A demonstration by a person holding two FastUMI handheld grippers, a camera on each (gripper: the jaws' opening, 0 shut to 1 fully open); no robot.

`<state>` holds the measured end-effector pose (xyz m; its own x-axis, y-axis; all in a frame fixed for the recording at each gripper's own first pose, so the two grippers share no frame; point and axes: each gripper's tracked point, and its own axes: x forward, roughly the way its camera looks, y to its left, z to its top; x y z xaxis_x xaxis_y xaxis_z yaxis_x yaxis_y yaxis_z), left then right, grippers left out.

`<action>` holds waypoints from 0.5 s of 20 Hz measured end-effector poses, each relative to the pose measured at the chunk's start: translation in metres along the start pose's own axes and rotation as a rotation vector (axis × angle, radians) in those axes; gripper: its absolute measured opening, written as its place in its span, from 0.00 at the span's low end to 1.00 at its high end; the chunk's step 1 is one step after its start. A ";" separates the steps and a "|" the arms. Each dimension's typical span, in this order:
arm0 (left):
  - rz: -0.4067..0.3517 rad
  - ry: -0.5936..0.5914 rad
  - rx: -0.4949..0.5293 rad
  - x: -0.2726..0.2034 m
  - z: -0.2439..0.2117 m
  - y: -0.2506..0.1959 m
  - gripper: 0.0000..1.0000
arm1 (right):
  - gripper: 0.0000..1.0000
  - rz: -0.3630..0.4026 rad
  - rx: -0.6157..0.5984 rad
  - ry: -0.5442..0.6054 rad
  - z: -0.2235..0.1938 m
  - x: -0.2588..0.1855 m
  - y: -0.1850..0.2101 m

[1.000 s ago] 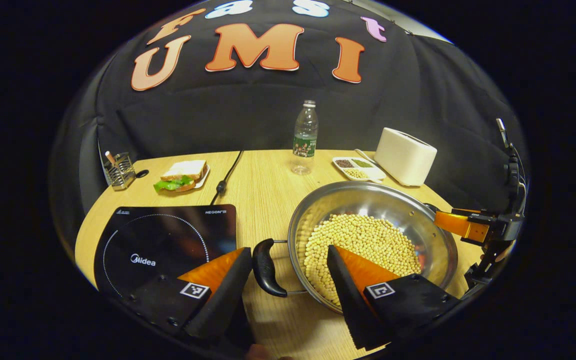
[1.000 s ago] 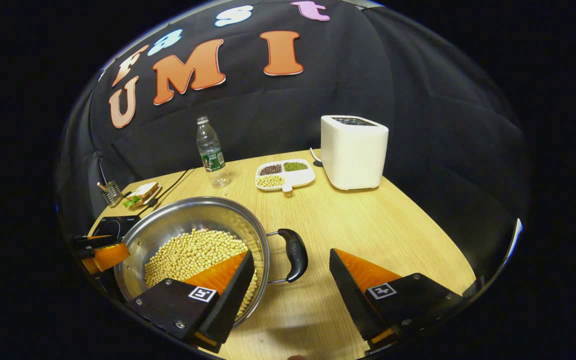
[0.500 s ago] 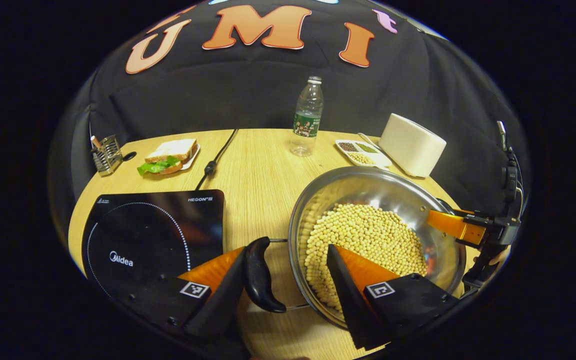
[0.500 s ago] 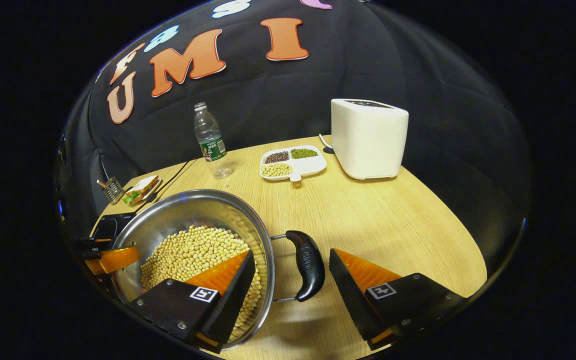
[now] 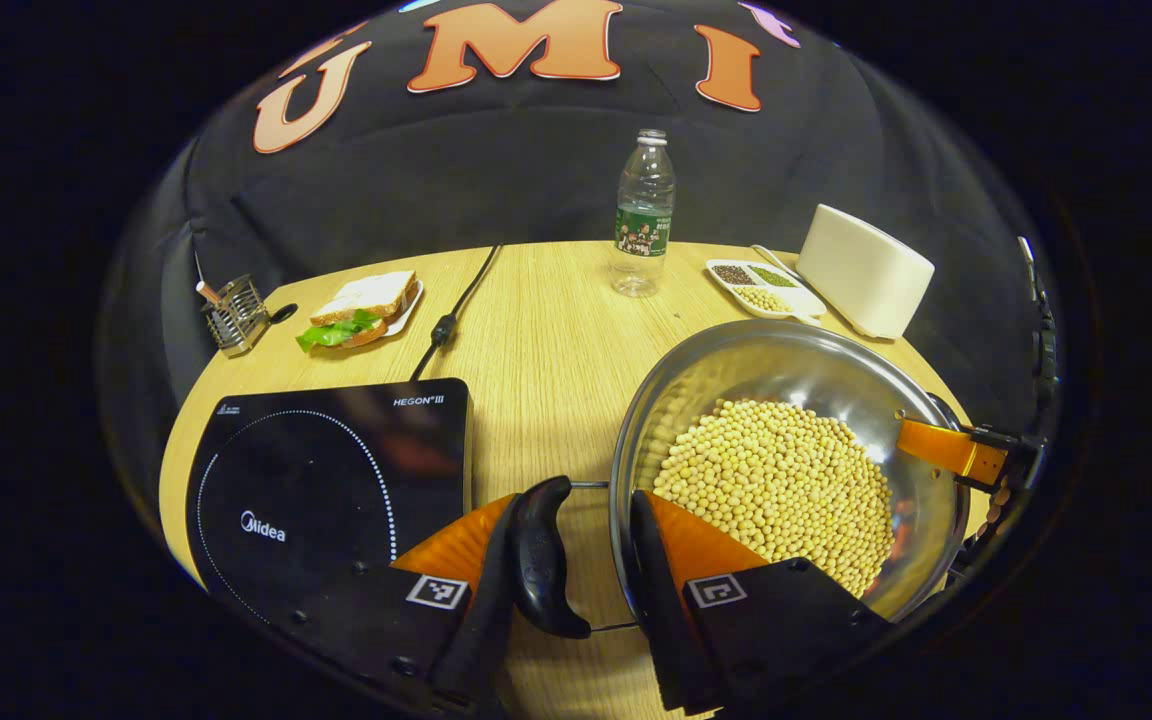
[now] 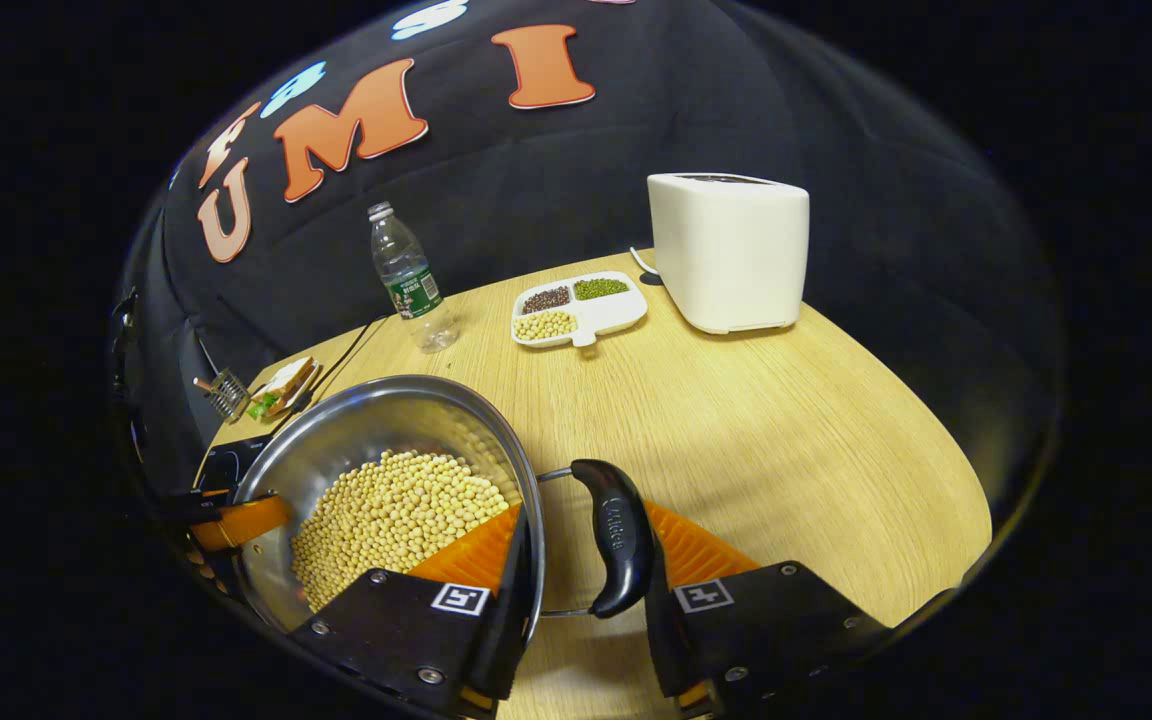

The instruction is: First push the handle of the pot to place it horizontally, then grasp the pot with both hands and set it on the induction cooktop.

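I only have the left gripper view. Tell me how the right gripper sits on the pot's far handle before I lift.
Observer: The right gripper straddles the right handle. One finger is inside the rim of the pot, over the soybeans, and the other is outside the handle.
Operator: Give me the contact.
Observer: The outer finger looks to touch the handle. I cannot tell whether both fingers press.
Operator: Report how the handle lies.
Observer: It sticks out sideways from the rim over the table and looks roughly level, not folded against the wall.
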<state>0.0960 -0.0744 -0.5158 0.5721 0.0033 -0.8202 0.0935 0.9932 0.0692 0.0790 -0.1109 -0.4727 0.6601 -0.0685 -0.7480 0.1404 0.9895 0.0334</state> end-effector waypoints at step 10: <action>-0.030 0.009 -0.076 -0.063 0.010 0.022 0.60 | 0.52 0.006 0.004 -0.050 0.016 -0.061 0.037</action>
<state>0.0701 -0.0537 -0.4564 0.5626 -0.0258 -0.8263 0.0480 0.9988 0.0015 0.0558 -0.0723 -0.4151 0.6973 -0.0685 -0.7135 0.1387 0.9895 0.0406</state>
